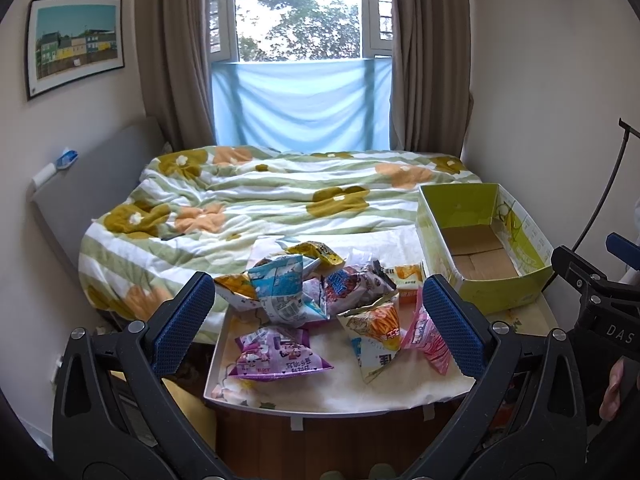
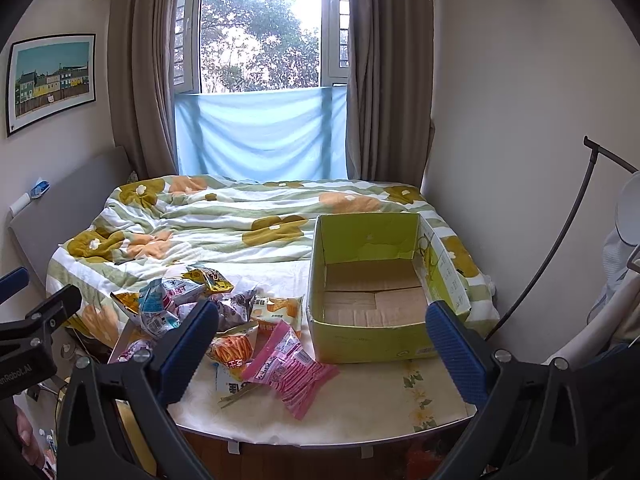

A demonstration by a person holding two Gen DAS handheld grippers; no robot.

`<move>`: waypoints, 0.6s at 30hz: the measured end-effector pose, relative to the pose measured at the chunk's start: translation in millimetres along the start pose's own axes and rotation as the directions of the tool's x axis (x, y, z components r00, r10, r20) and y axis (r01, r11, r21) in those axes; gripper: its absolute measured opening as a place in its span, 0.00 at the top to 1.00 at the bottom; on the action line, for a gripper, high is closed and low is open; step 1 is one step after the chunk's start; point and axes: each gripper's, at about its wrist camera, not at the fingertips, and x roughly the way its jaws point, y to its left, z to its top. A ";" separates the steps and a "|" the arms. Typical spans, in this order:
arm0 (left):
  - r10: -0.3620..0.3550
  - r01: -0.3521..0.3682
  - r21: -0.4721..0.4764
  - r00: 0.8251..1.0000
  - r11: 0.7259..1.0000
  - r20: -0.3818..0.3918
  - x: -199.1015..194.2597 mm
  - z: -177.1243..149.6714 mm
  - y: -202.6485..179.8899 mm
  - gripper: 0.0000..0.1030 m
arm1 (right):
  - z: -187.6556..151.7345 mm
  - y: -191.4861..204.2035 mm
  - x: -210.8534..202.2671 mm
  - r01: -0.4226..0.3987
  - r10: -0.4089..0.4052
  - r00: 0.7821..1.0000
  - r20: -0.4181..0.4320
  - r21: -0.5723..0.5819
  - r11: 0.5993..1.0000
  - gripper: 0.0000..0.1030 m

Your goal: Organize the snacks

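Observation:
Several snack packets lie in a pile on a white cloth-covered table (image 1: 360, 392): a purple packet (image 1: 276, 354), a blue-white packet (image 1: 280, 284), an orange-stick packet (image 1: 376, 332) and a pink packet (image 2: 290, 368). An empty yellow-green cardboard box (image 2: 372, 292) stands open to the right of the pile, also seen in the left wrist view (image 1: 480, 240). My left gripper (image 1: 320, 320) is open and empty, held above the table's near edge before the pile. My right gripper (image 2: 324, 344) is open and empty, before the box and the pink packet.
A bed with a green-striped floral duvet (image 1: 280, 192) lies behind the table. A grey headboard (image 1: 80, 184) is at the left, a curtained window (image 1: 300, 40) at the back. A black lamp pole (image 2: 560, 240) stands by the right wall.

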 end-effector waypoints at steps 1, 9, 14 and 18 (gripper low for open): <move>0.001 -0.001 0.000 1.000 1.000 0.000 0.0 0.0 0.0 0.00 | -0.1 0.0 0.0 -0.001 0.001 1.000 0.000 -0.001 1.000 0.00; -0.003 0.003 0.003 1.000 1.000 0.005 -1.4 -1.3 -0.2 0.00 | -2.1 2.7 -4.4 -0.007 0.007 1.000 0.003 -0.002 1.000 0.00; 0.001 -0.001 0.002 1.000 1.000 0.006 -2.6 -1.9 -0.5 0.00 | -1.0 2.3 -5.0 -0.006 0.006 1.000 0.005 0.000 1.000 0.00; 0.004 -0.004 -0.002 1.000 1.000 0.008 -7.0 -3.8 1.3 0.00 | -0.9 2.2 -4.9 -0.006 0.006 1.000 0.004 -0.001 1.000 0.00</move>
